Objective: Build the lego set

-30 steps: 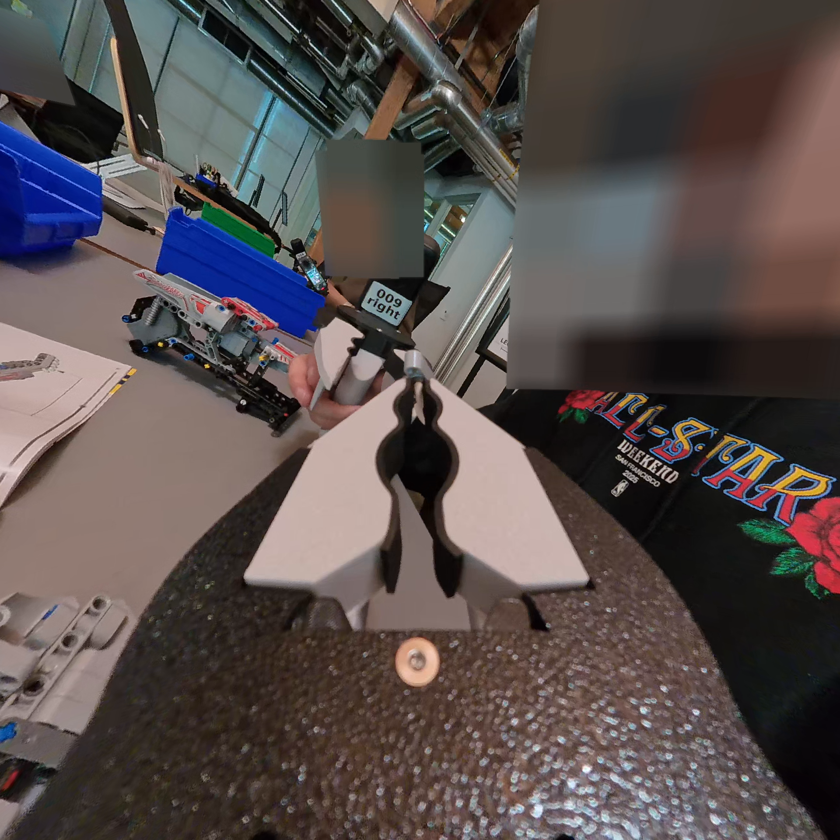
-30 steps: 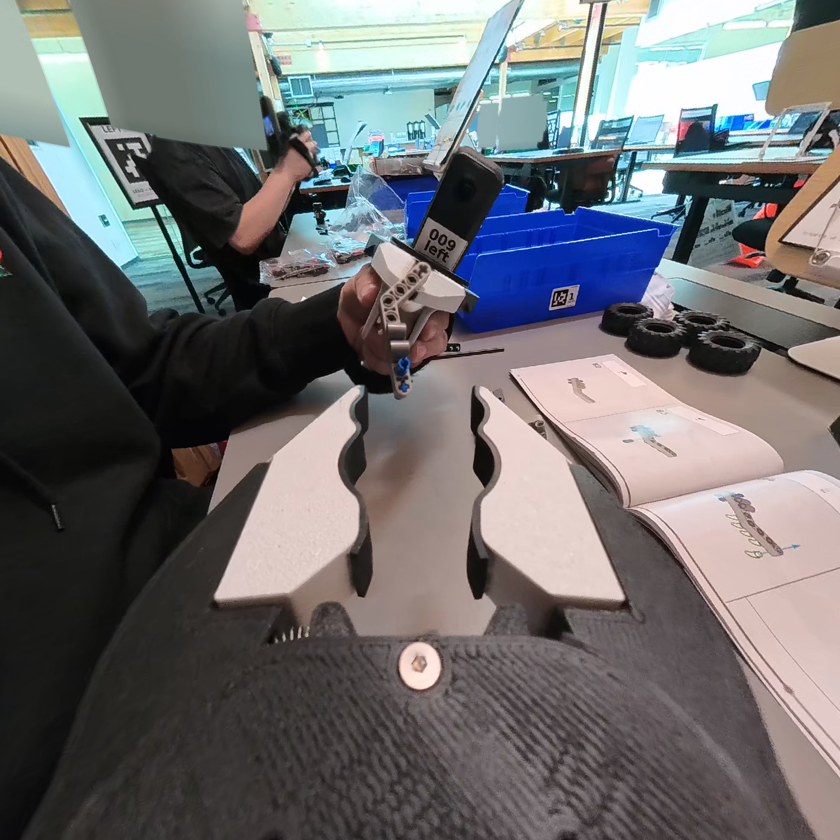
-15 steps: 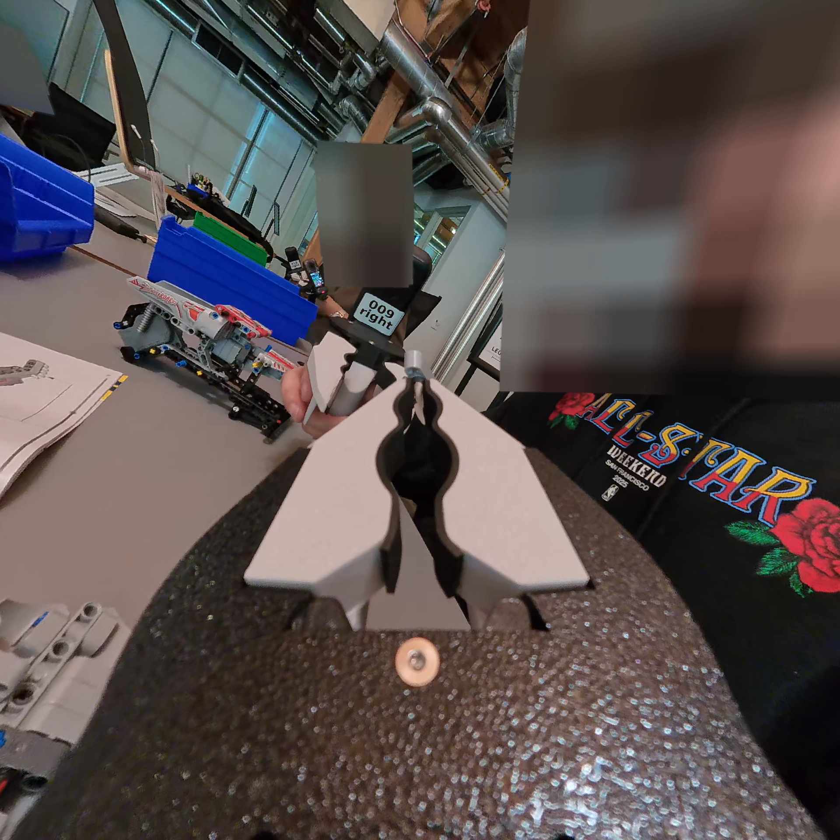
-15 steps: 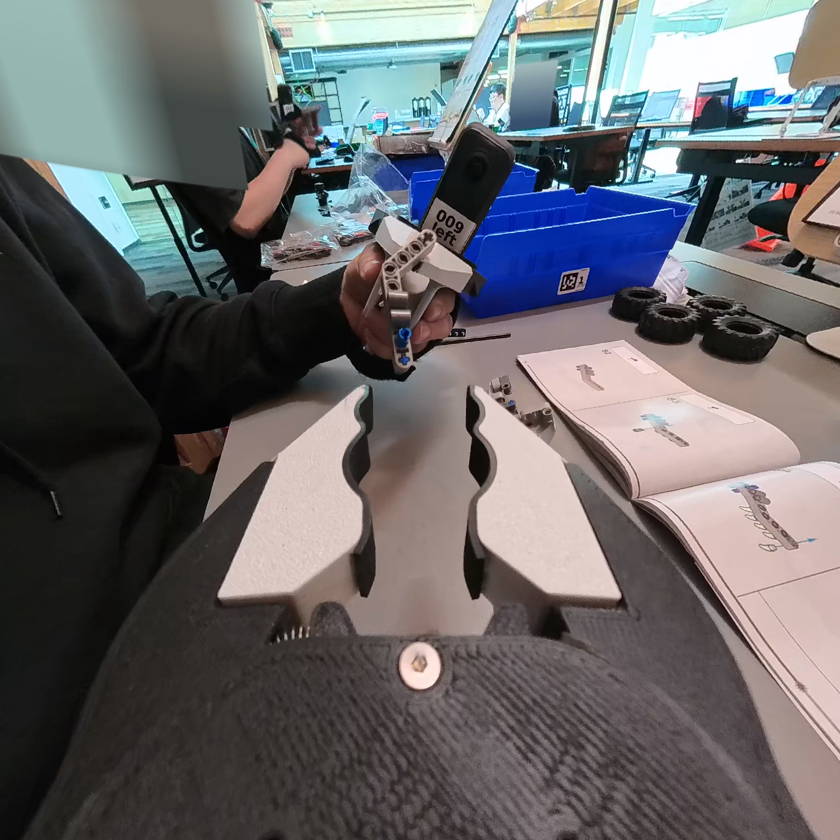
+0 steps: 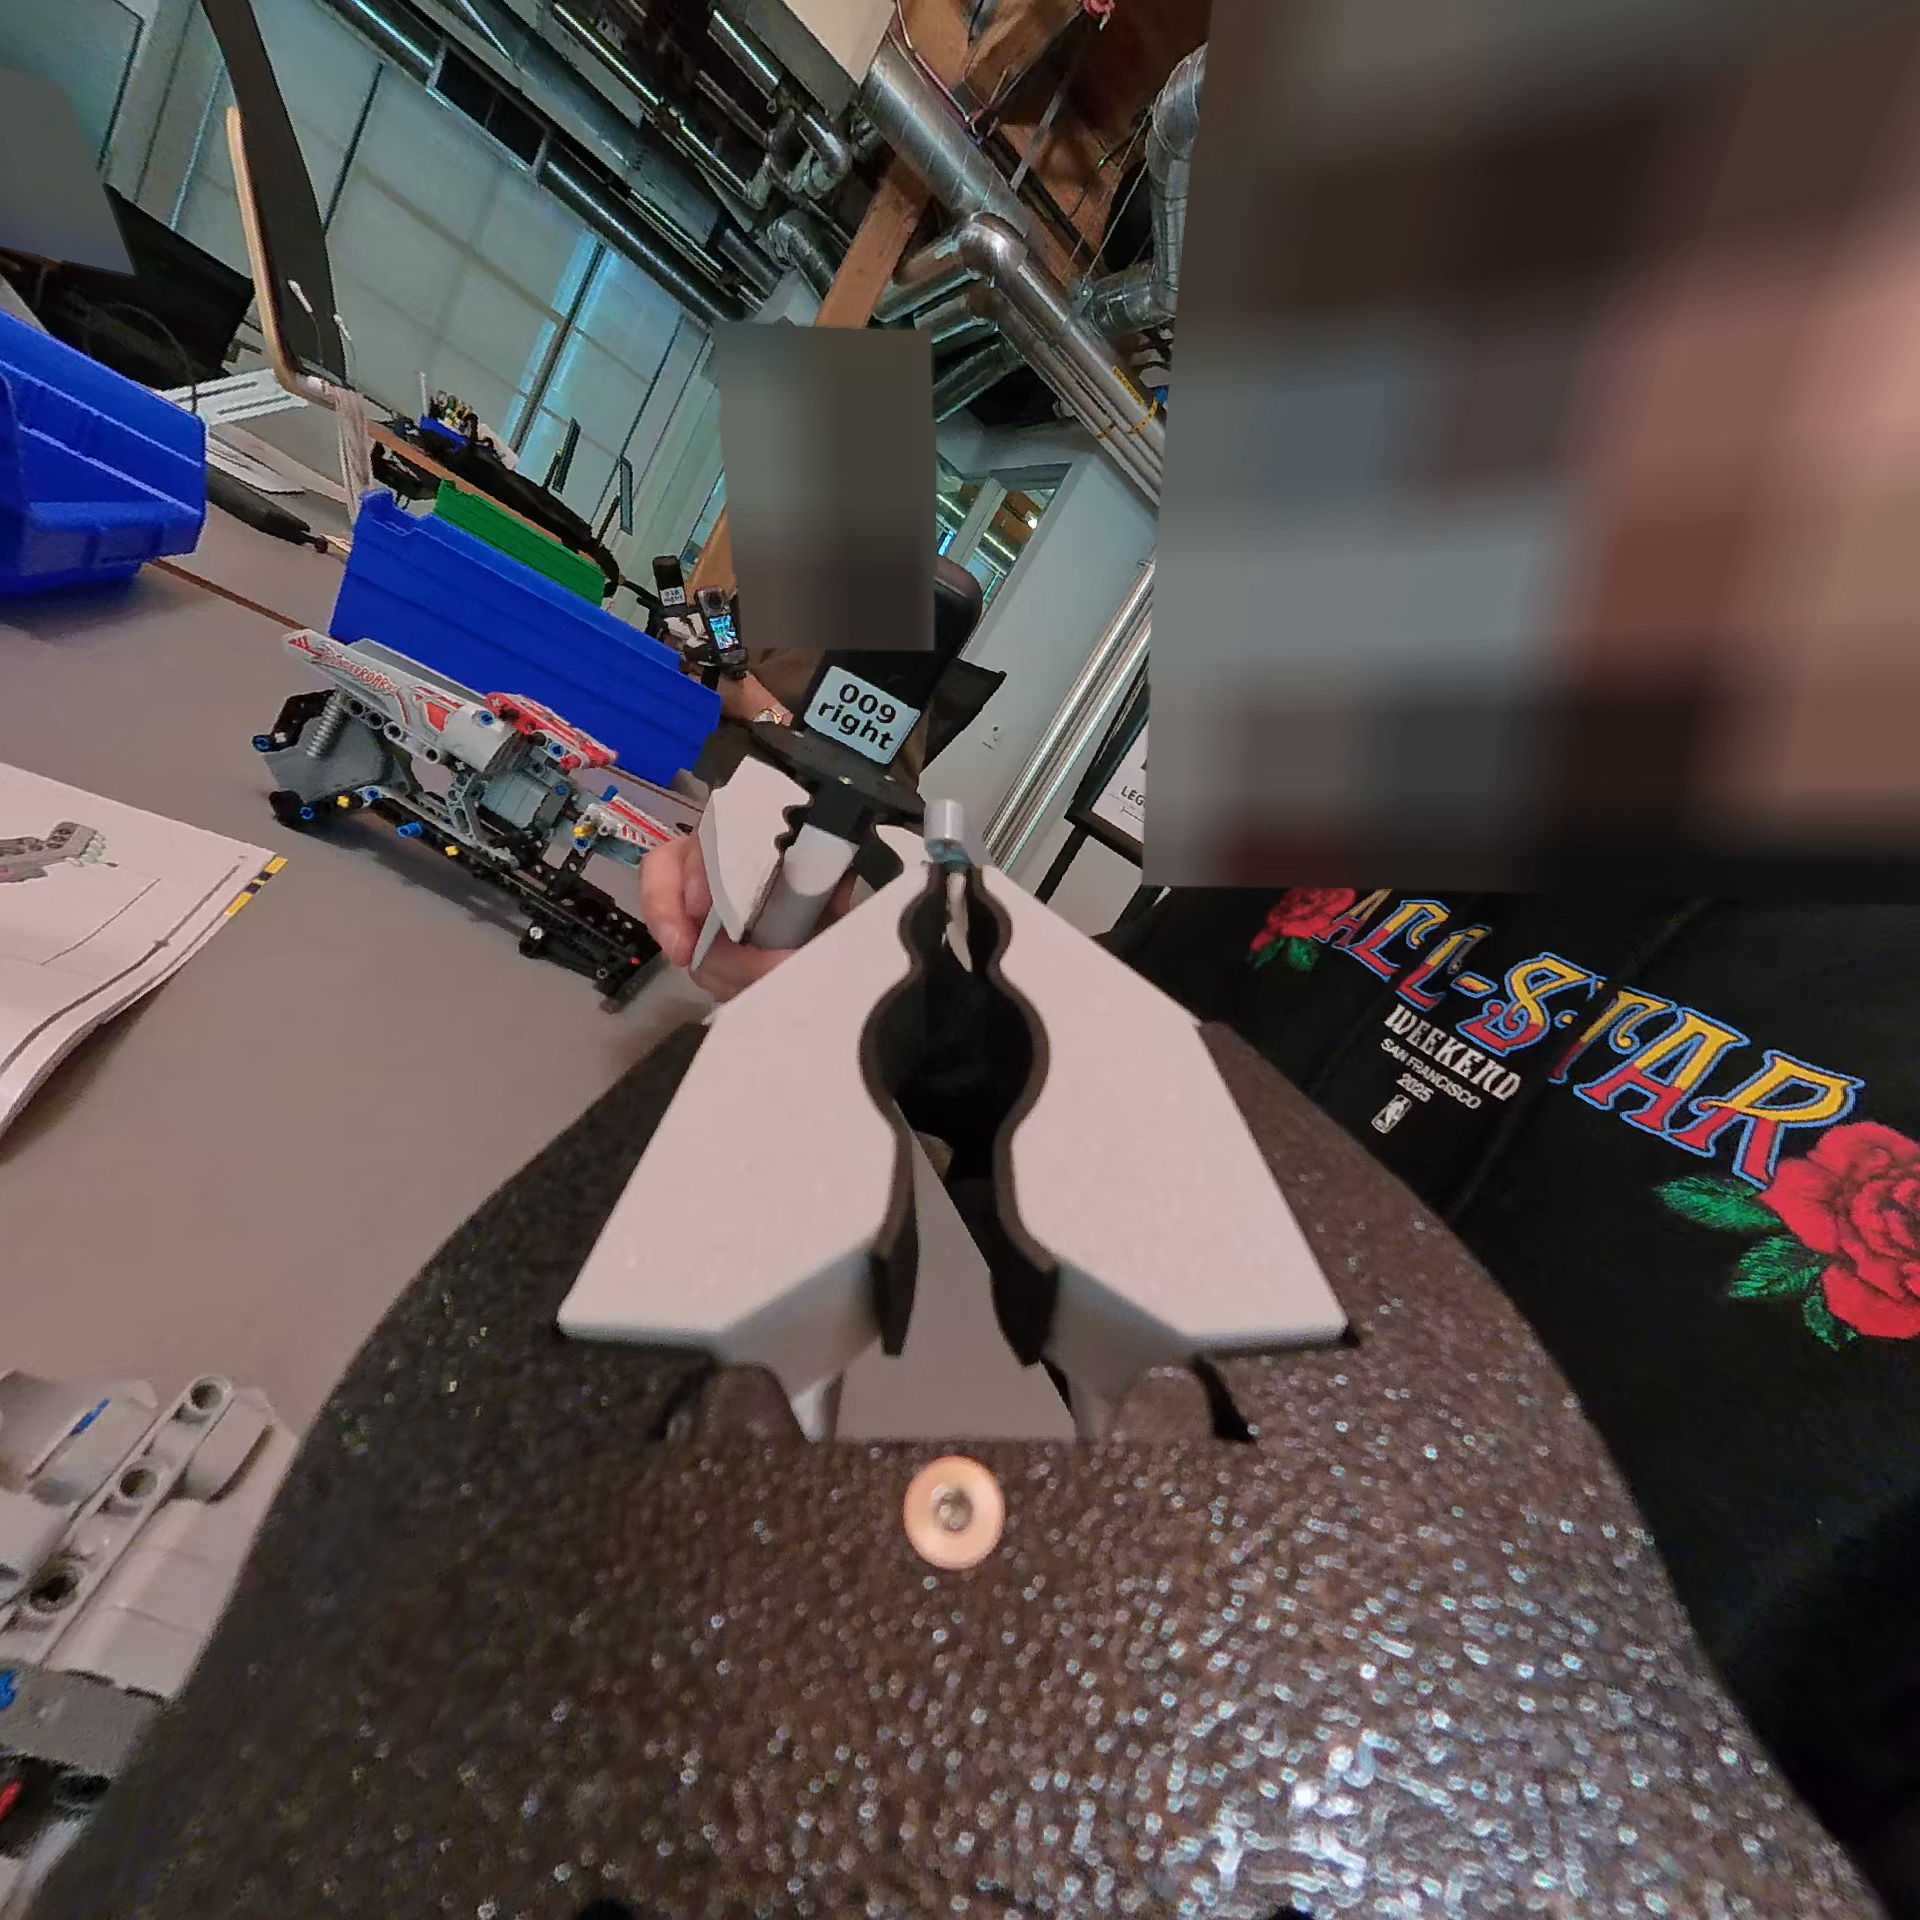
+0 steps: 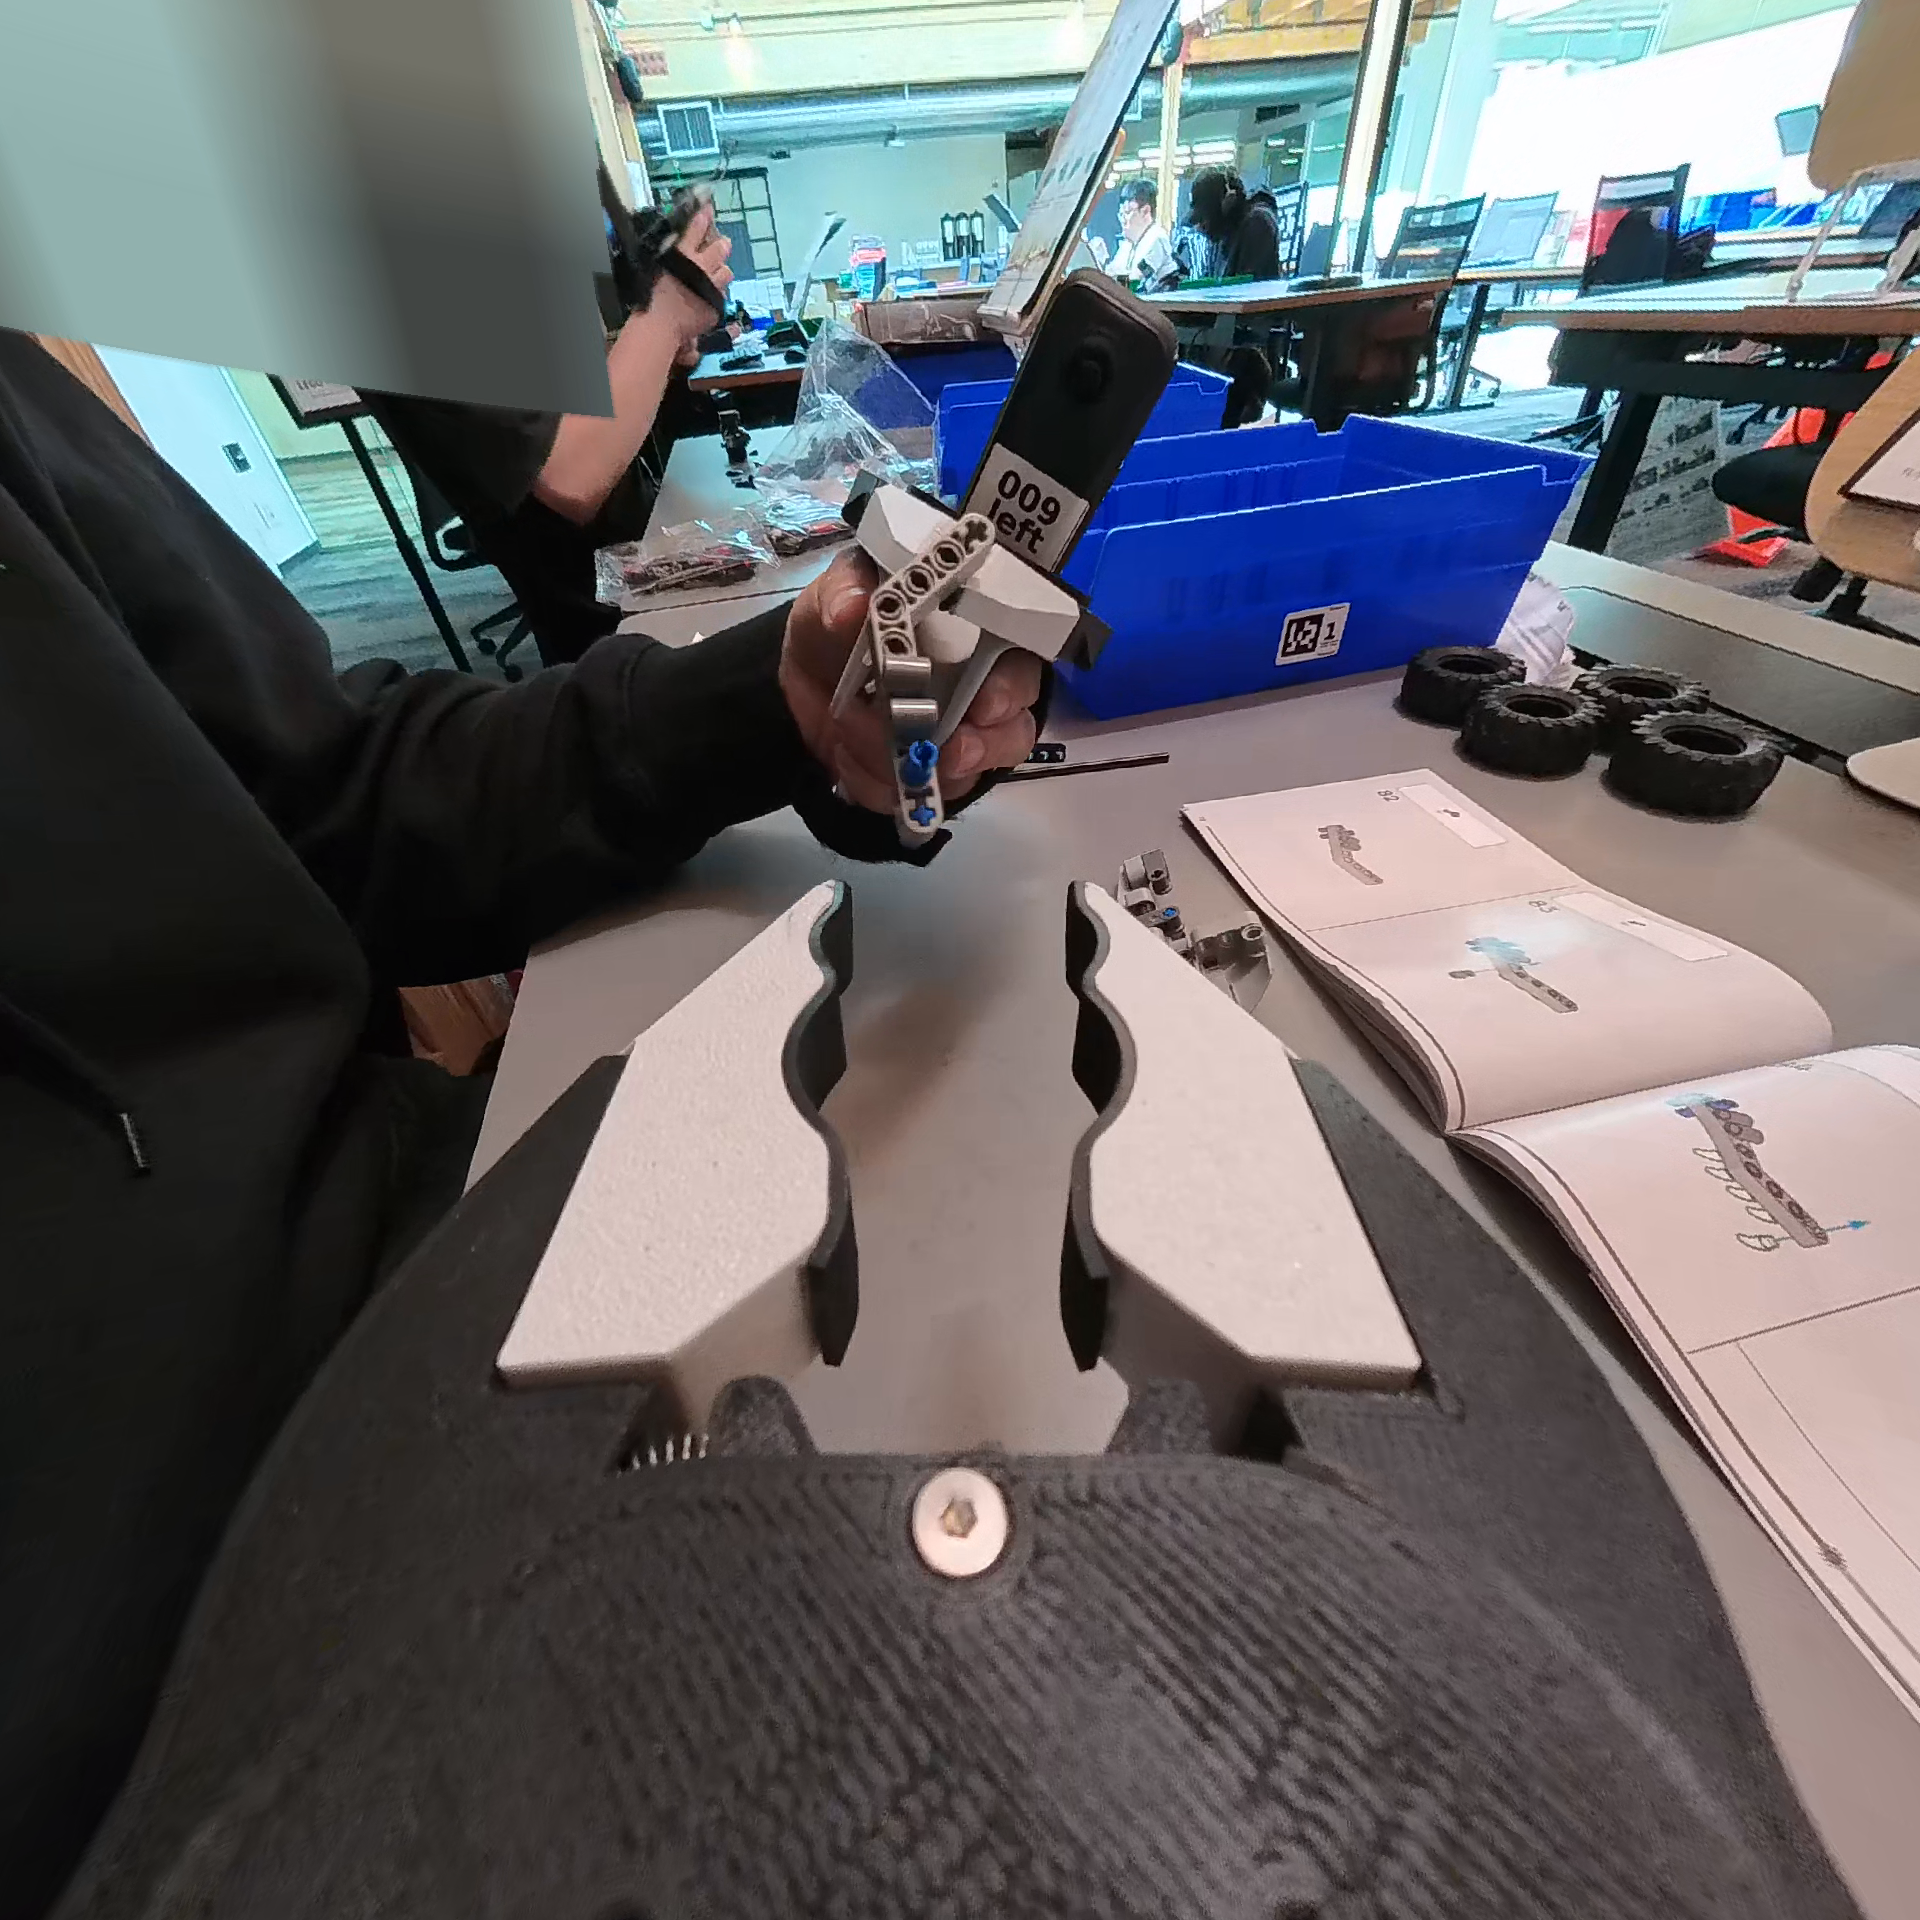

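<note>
The left tool (image 5: 951,883) is clamped on a grey bent beam (image 6: 912,675) carrying a blue pin, held in the air above the table (image 6: 966,1091). The right tool (image 6: 958,914) gapes wide and holds nothing. An open instruction booklet (image 6: 1558,997) lies near loose grey pieces (image 6: 1195,925).

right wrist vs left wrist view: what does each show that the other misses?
Only the right wrist view shows the four black tyres, the grey beam's full bent length with its blue pins, and the right hand-held gripper open. Only the left wrist view shows the part-built model. Both show the instruction booklet, the grey table, and the left hand-held gripper shut on the beam.
</note>
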Demonstrator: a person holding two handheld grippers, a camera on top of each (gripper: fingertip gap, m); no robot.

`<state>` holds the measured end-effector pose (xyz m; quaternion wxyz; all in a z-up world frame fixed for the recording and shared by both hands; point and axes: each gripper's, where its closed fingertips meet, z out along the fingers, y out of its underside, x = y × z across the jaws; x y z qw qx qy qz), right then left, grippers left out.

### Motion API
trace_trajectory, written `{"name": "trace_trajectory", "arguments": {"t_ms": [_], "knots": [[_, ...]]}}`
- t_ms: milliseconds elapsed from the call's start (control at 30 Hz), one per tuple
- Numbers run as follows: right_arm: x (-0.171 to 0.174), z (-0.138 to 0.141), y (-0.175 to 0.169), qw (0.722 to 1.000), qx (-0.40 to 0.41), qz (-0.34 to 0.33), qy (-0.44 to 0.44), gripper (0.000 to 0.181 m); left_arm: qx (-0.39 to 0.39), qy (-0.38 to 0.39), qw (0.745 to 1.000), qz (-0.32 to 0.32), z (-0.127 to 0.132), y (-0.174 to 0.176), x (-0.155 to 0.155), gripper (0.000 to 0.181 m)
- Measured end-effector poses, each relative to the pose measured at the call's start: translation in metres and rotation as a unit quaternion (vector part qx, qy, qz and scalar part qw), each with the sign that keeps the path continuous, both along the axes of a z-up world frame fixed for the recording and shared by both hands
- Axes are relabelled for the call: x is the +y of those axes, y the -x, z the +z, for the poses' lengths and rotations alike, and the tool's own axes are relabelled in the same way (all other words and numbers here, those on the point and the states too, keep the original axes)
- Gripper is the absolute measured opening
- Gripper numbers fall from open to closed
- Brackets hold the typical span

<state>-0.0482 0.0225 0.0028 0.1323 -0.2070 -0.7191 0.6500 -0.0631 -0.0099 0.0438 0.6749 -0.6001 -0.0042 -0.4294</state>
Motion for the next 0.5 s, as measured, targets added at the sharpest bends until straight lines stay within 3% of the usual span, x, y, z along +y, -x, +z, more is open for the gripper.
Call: {"name": "trace_trajectory", "arguments": {"t_ms": [500], "knots": [[-0.0021,0.0079,-0.0019,1.0,0.001,0.005,0.028,0.045,0.016,0.017,1.0,0.002,-0.0061,-0.002,0.0024,0.0]]}}
